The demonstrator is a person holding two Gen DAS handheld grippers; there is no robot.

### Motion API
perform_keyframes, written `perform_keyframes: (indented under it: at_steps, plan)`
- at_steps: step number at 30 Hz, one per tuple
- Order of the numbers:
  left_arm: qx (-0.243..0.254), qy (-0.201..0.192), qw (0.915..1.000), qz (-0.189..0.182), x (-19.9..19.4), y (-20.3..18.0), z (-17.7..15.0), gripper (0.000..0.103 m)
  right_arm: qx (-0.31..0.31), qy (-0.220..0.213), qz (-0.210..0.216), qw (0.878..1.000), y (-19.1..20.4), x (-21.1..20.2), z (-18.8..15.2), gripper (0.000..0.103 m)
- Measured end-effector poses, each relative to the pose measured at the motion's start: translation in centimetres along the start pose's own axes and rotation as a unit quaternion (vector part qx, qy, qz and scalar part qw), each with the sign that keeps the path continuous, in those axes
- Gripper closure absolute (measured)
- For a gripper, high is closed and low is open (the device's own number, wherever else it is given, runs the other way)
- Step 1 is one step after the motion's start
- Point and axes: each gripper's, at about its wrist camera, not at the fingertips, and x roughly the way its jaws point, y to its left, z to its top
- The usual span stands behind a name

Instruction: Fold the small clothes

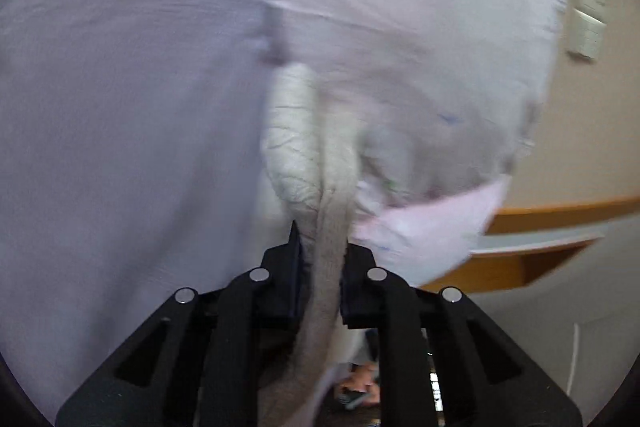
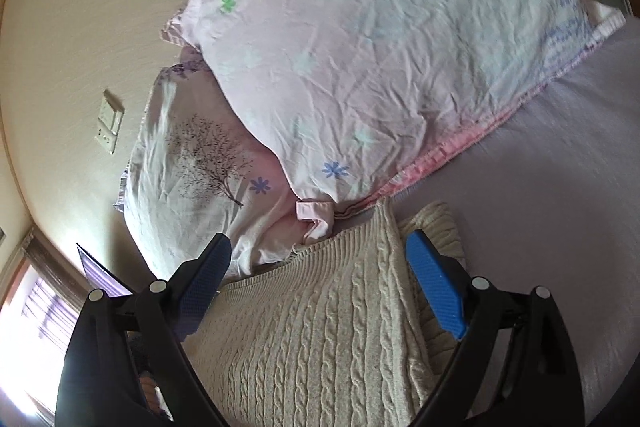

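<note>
The left gripper (image 1: 320,263) pinches a sweater (image 2: 320,327) edge; the right gripper (image 2: 320,275) hovers wide open, empty. Best draw the edge across evenly, keeping it taut.

The sweater (image 2: 320,327) lay on the bed sheet (image 2: 560,187), between the spread fingers of the right gripper (image 2: 318,255). Beyond the sweater, a pillow (image 2: 380,47) rested on the sheet and overlapped a second pillow (image 2: 188,167) to its left. A wall switch plate (image 2: 109,121) was mounted further left. A fold of the sweater (image 1: 326,259) ran between the left gripper (image 1: 320,251) fingers.
</note>
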Motion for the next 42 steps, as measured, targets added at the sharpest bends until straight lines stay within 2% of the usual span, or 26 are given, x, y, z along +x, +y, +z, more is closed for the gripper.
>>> perform_keyframes:
  at_steps: [3, 6, 8, 10, 13, 14, 15, 16, 17, 19, 20, 21, 23, 24, 27, 31, 33, 34, 35, 36, 37, 39, 40, 42]
  plan:
    - [0.049, 0.014, 0.9982, -0.032, 1.7, -5.2, -2.6, 0.089, -0.017, -0.012, 0.000, 1.000, 0.6, -0.8, 0.3, 0.012]
    - [0.094, 0.056, 0.9918, -0.066, 6.1, -10.8, -6.3, 0.089, -0.029, -0.027, -0.006, 0.999, 1.0, -1.7, 0.9, 0.012]
    - [0.106, 0.096, 0.9855, -0.090, 10.3, -13.5, -8.8, 0.089, -0.032, -0.039, -0.010, 0.999, 0.9, -2.3, 1.3, 0.012]
    - [0.114, 0.143, 0.9778, -0.103, 15.6, -15.4, -11.7, 0.089, -0.036, -0.048, -0.020, 0.998, 0.6, -2.8, 1.8, 0.012]
    - [0.103, 0.224, 0.9655, -0.082, 24.5, -16.0, -16.1, 0.081, -0.040, -0.047, -0.049, 0.997, -0.6, -3.2, 2.5, 0.012]
    - [0.097, 0.245, 0.9616, -0.078, 26.2, -16.0, -16.9, 0.079, -0.030, -0.043, -0.054, 0.997, -1.4, -3.3, 2.8, 0.012]
    - [0.088, 0.257, 0.9584, -0.087, 27.1, -15.8, -17.5, 0.082, -0.009, -0.033, -0.054, 0.998, -2.6, -3.3, 3.2, 0.012]
    - [0.086, 0.267, 0.9530, -0.115, 27.2, -16.0, -17.9, 0.082, 0.006, -0.025, -0.052, 0.998, -3.2, -3.2, 3.3, 0.011]
    - [0.100, 0.261, 0.9520, -0.124, 26.5, -16.4, -17.9, 0.082, 0.025, -0.013, -0.046, 0.999, -4.0, -3.1, 3.5, 0.009]
    - [0.148, 0.216, 0.9585, -0.113, 23.5, -17.1, -16.6, 0.068, 0.058, 0.020, -0.028, 0.998, -5.2, -2.4, 3.7, 0.005]
    - [0.169, 0.191, 0.9627, -0.091, 21.8, -17.1, -15.9, 0.052, 0.071, 0.043, -0.019, 0.996, -5.6, -1.8, 3.6, 0.005]
    - [0.199, 0.154, 0.9670, -0.040, 19.8, -16.9, -14.8, 0.042, 0.079, 0.065, -0.013, 0.995, -5.7, -1.2, 3.4, 0.005]
    - [0.232, 0.111, 0.9657, 0.037, 17.7, -16.3, -13.6, 0.038, 0.076, 0.113, -0.018, 0.991, -5.4, 0.6, 2.8, 0.005]
    - [0.243, 0.093, 0.9625, 0.076, 16.9, -15.6, -13.0, 0.038, 0.064, 0.135, -0.035, 0.988, -5.1, 1.6, 2.3, 0.005]
    - [0.240, 0.097, 0.9566, 0.135, 15.9, -13.4, -11.9, 0.037, 0.040, 0.172, -0.053, 0.983, -4.4, 3.2, 1.2, 0.005]
    - [0.260, 0.122, 0.9403, 0.183, 16.6, -11.7, -13.3, 0.035, 0.022, 0.186, -0.066, 0.980, -4.3, 3.9, 0.3, 0.005]
    - [0.267, 0.131, 0.9346, 0.195, 17.8, -11.6, -13.8, 0.032, 0.017, 0.187, -0.063, 0.980, -4.2, 3.9, 0.1, 0.007]
    - [0.268, 0.134, 0.9341, 0.195, 18.4, -11.5, -14.1, 0.031, 0.014, 0.188, -0.057, 0.980, -4.1, 4.0, -0.1, 0.015]
    - [0.268, 0.136, 0.9339, 0.194, 18.5, -11.4, -14.3, 0.030, 0.008, 0.192, -0.057, 0.980, -4.0, 4.1, -0.2, 0.016]
    - [0.267, 0.138, 0.9342, 0.192, 19.2, -11.4, -14.5, 0.030, -0.003, 0.189, -0.063, 0.980, -3.7, 4.2, -0.4, 0.025]
    - [0.260, 0.144, 0.9371, 0.183, 19.7, -11.1, -14.6, 0.030, -0.016, 0.192, -0.069, 0.979, -3.4, 4.4, -0.7, 0.040]
    - [0.246, 0.146, 0.9444, 0.162, 19.7, -9.6, -14.3, 0.031, -0.016, 0.194, -0.060, 0.979, -3.4, 4.5, -0.9, 0.051]
    - [0.252, 0.147, 0.9432, 0.159, 20.4, -9.4, -14.7, 0.035, -0.011, 0.190, -0.052, 0.980, -3.4, 4.4, -0.9, 0.056]
    - [0.248, 0.154, 0.9443, 0.151, 20.3, -9.2, -14.5, 0.056, -0.002, 0.181, -0.034, 0.983, -3.3, 4.0, -0.9, 0.061]
